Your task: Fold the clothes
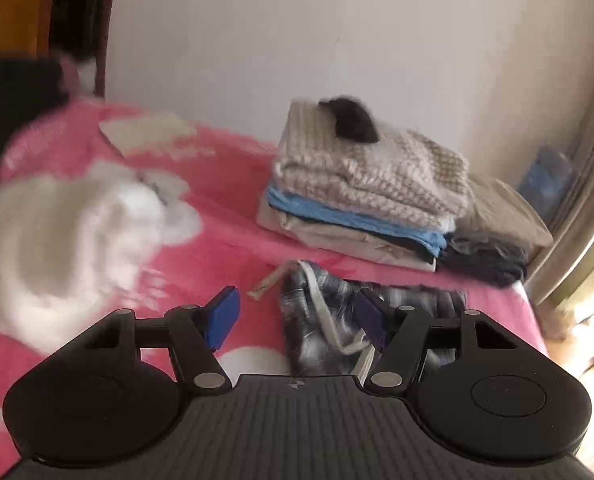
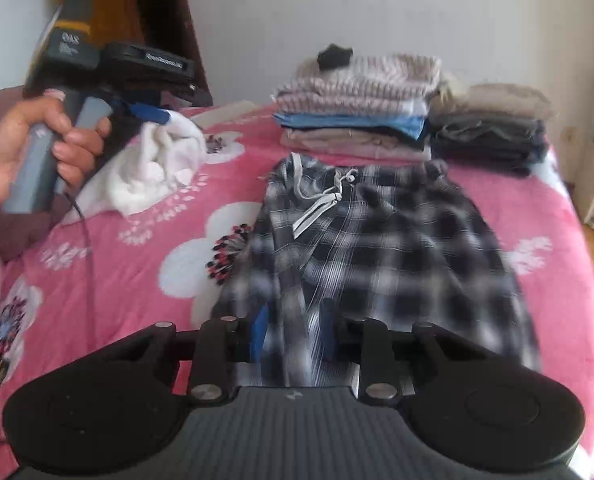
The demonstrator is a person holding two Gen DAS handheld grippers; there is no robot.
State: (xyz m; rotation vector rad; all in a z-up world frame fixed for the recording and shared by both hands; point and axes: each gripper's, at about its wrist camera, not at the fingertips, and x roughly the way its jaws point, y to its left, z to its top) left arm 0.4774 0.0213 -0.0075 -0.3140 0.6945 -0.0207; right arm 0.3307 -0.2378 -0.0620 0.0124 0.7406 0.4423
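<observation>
- Nearest in the right wrist view, the right gripper (image 2: 293, 338) has its 2 blue pads set narrow, with a fold of the plaid shorts (image 2: 377, 240) between them; blur hides whether the pads press the cloth.
- The plaid shorts lie spread on the pink flowered blanket (image 2: 137, 248), waistband and white drawstring (image 2: 321, 200) at the far end.
- In the left wrist view, the left gripper (image 1: 297, 316) stands wide above the shorts' waistband, holding nothing.
- To the left, a white garment (image 2: 157, 164) lies crumpled on the blanket.
- A person's hand (image 2: 37, 148) grips the left gripper's grey handle; its black body bears white print, perhaps "048", too blurred to be sure.
- Farther back, by the wall, are 2 stacks of folded clothes (image 2: 357, 108): a knitted beige sweater (image 1: 369, 172) tops the left one, with a small dark item (image 1: 353, 120) on it.
</observation>
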